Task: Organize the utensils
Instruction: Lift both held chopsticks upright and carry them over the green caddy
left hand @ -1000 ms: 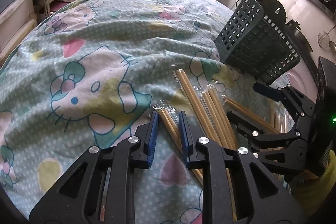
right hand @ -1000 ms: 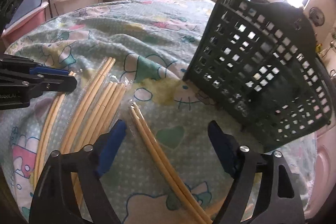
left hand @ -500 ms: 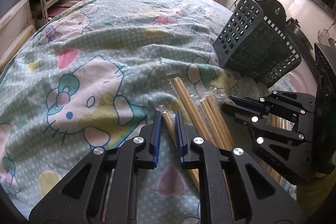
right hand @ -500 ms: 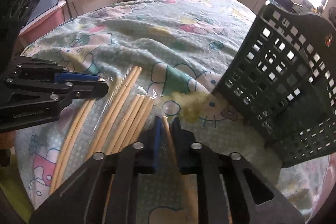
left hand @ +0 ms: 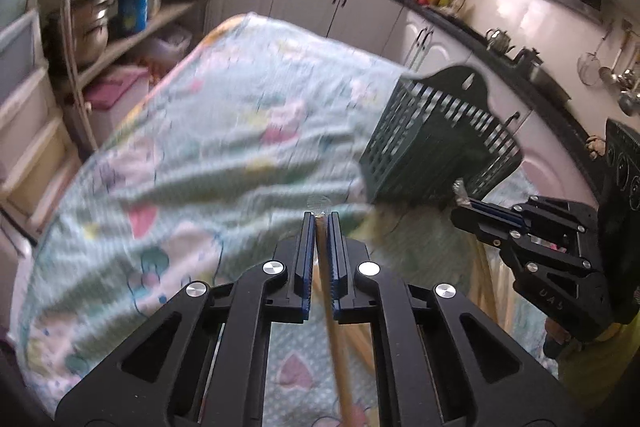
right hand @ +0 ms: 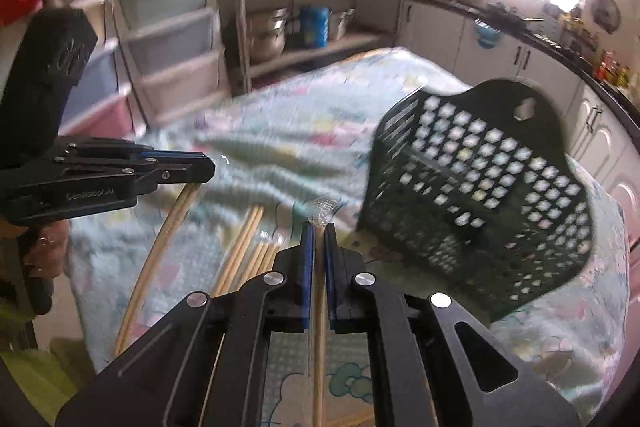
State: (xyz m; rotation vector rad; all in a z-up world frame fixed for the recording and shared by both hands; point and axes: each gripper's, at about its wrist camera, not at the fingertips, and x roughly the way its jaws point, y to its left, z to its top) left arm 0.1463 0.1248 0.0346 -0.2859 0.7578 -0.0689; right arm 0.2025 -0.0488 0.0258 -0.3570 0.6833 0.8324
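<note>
Left gripper [left hand: 321, 217]: fingers clamped on one wrapped chopstick pair [left hand: 335, 339], which runs back under the camera.
Right gripper [right hand: 319, 227]: fingers pressed together on another wrapped pair [right hand: 319, 355], its clear wrapper tip poking out in front.
Loose chopsticks [right hand: 244, 251]: several pairs lying on the cartoon-print cloth [left hand: 224, 147], between and below both grippers.
Green basket [right hand: 472, 203]: tilted on the cloth, just beyond the chopsticks, to the right.
Background: shelves with pots [right hand: 266, 35], plastic drawers [right hand: 172, 51], kitchen cabinets.

"GenRobot.AI" on the left gripper [right hand: 208, 167]
</note>
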